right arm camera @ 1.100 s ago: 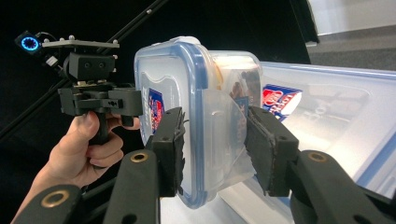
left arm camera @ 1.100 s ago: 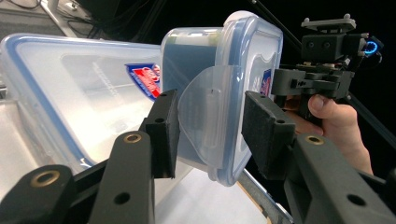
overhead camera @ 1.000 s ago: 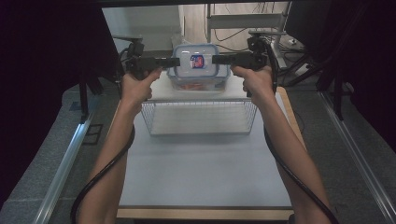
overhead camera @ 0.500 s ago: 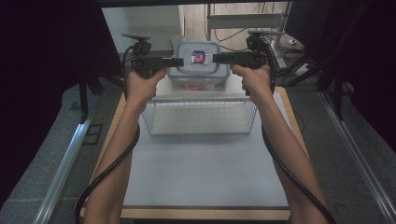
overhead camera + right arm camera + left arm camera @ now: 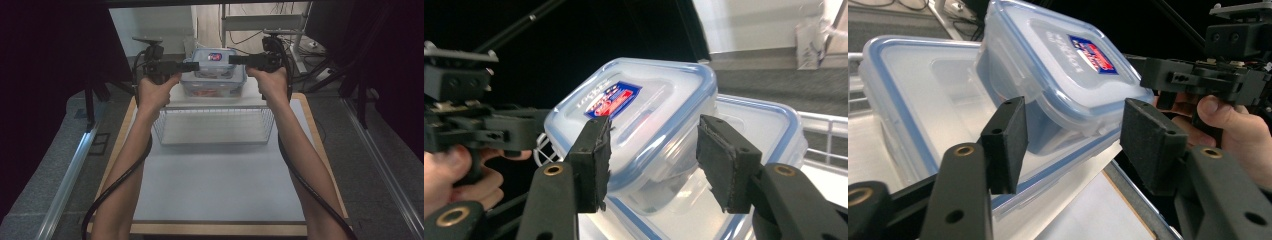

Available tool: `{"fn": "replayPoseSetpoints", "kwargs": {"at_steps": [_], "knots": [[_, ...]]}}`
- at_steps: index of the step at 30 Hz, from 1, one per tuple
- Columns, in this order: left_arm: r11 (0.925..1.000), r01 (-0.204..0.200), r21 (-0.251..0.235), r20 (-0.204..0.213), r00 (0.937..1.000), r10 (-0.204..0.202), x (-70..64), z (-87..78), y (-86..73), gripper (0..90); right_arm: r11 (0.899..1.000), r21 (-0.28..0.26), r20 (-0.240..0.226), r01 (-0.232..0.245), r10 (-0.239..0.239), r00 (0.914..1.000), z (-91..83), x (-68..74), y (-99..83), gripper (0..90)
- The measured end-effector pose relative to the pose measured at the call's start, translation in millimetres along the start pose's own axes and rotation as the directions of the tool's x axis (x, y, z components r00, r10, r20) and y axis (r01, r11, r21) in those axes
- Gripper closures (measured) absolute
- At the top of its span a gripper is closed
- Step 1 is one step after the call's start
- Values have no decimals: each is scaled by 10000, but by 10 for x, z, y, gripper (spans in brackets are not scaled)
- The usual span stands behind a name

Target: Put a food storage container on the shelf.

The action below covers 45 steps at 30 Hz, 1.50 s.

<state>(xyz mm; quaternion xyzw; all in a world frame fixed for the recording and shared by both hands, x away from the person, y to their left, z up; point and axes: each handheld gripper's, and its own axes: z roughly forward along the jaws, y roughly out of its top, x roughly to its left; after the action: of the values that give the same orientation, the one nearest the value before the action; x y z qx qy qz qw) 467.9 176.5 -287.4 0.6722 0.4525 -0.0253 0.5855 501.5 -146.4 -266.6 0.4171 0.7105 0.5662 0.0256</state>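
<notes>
1. Your left claw [image 5: 186, 65] and right claw [image 5: 231, 59] flank the small box [image 5: 214, 62], both released, pads just beside its edges.
2. The small box sits tilted atop the large box [image 5: 212, 86], behind the wire basket [image 5: 214, 126] on the table [image 5: 215, 185].

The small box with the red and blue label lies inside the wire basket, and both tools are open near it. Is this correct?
Not quite. The small box is not inside the basket; it is on top of the big box, behind the basket, as the high view shows. Both tools, left and right, are open near it.
</notes>
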Motion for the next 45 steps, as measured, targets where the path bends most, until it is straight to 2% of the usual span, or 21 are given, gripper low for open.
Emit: {"fn": "replayPoseSetpoints", "kwargs": {"at_steps": [5,9,11,13,14,17,19,21,23,25,27,29,34,38,45], "knots": [[9992,-374,-105,-60,9993,373,-27,-12,-28,397,9967,-30,284,814,-813,9963,-43,59,2,472],[9981,-595,-183,-125,9982,593,-62,-28,-54,363,9938,-176,328,1096,-1090,9935,-95,84,6,471],[9957,-898,-237,-228,9957,893,-89,-46,-83,334,9914,-127,372,1299,-1294,9909,-122,93,-11,468],[9904,-1360,-257,-361,9902,1351,-104,-61,-115,298,9881,-92,423,1537,-1531,9873,-143,100,-41,462],[9888,-1466,-287,-445,9884,1452,-118,-68,-140,285,9859,-83,435,1672,-1667,9851,-154,100,-60,455],[9817,-1891,-232,-690,9799,1871,-142,-79,-205,254,9800,-91,381,1988,-1983,9794,-179,99,-127,424],[9758,-2182,-170,-846,9727,2160,-159,-84,-262,235,9716,-40,391,2367,-2363,9709,-194,98,-182,387],[9694,-2448,-171,-1017,9650,2418,-172,-93,-309,199,9601,65,591,2796,-2795,9583,-217,99,-252,351],[9635,-2676,-104,-1160,9574,2646,-196,-109,-362,193,9548,53,601,2973,-2971,9530,-241,93,-310,320],[9581,-2864,-65,-1181,9516,2836,-218,-123,-417,170,9530,11,506,3031,-3027,9517,-270,82,-376,291],[9567,-2912,-2,-1096,9509,2894,-238,-140,-477,156,9528,52,377,3036,-3035,9521,-298,74,-447,252],[9497,-3121,238,-969,9448,3130,-250,-154,-541,117,9509,101,365,3092,-3094,9502,-328,71,-531,229],[9277,-3694,536,-1095,9213,3732,-302,-178,-707,79,9455,139,306,3252,-3255,9450,-388,77,-692,197],[9145,-3991,667,-1002,9092,4041,-353,-174,-827,67,9409,195,212,3382,-3386,9407,-430,96,-814,184],[8878,-4538,773,-944,8831,4596,-469,-167,-1083,51,9314,415,93,3617,-3623,9320,-472,166,-998,165]]}}
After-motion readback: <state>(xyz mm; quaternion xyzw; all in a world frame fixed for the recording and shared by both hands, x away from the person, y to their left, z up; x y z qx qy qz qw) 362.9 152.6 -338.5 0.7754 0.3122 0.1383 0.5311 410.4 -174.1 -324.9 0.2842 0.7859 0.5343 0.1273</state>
